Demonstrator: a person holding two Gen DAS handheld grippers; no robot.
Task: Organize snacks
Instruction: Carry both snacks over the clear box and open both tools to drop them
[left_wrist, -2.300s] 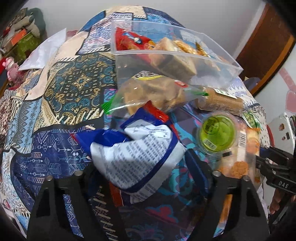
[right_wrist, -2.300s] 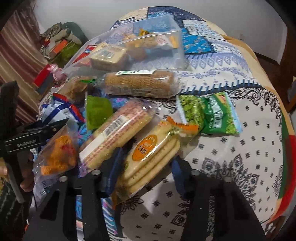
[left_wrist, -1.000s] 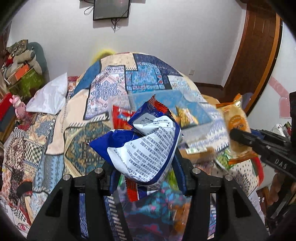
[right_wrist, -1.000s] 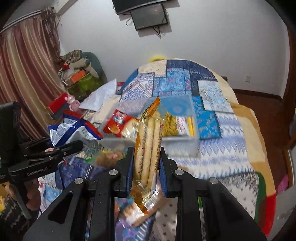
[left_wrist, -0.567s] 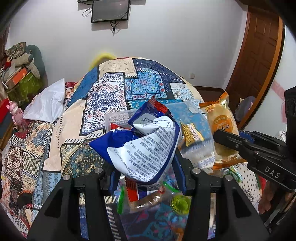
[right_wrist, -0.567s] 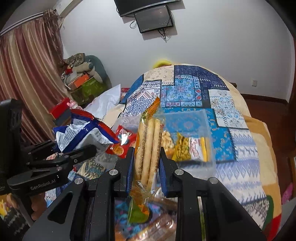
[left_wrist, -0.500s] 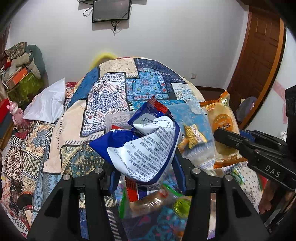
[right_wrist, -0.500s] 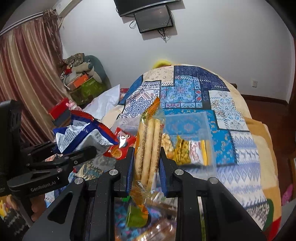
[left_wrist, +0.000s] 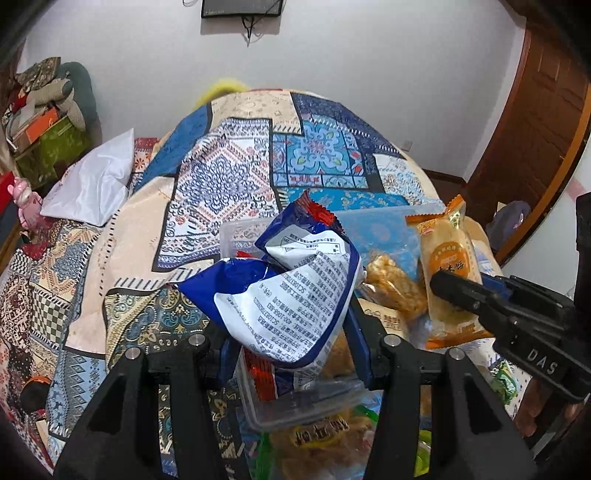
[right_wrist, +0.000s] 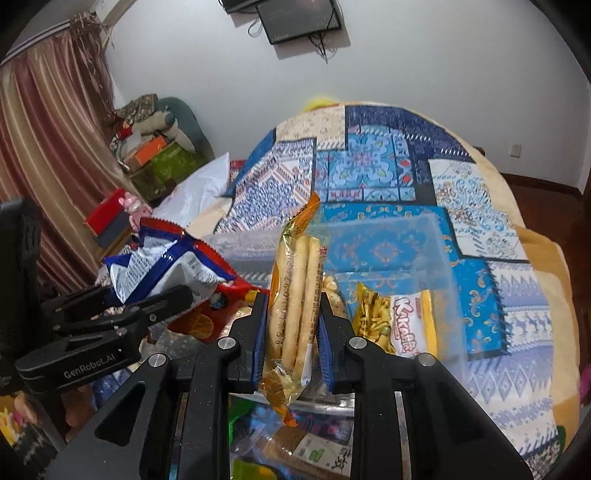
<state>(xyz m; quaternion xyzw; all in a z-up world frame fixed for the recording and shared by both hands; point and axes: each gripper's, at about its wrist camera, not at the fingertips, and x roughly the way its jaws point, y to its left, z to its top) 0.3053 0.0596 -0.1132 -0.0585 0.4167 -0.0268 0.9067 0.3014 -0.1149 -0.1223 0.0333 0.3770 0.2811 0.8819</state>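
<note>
My left gripper (left_wrist: 291, 332) is shut on a crumpled blue and white snack bag (left_wrist: 291, 295), held above the near left part of a clear plastic box (left_wrist: 295, 410). My right gripper (right_wrist: 291, 325) is shut on an orange pack of biscuits (right_wrist: 295, 295), held upright over the same box (right_wrist: 436, 258). The biscuit pack (left_wrist: 448, 273) and right gripper (left_wrist: 480, 295) show at right in the left wrist view. The blue bag (right_wrist: 162, 262) and left gripper (right_wrist: 147, 306) show at left in the right wrist view. The box holds a yellow snack pack (right_wrist: 399, 325) and a red pack (right_wrist: 207, 321).
The box sits on a bed with a patchwork quilt (left_wrist: 229, 177). More wrapped snacks (left_wrist: 317, 439) lie on the quilt in front of the box. A white pillow (left_wrist: 92, 184) lies at far left. A wooden door (left_wrist: 532, 147) stands at right.
Both grippers have moved forward and lower with their packs, so the clear box is now closer and right under them. Both stay shut on their packs.
</note>
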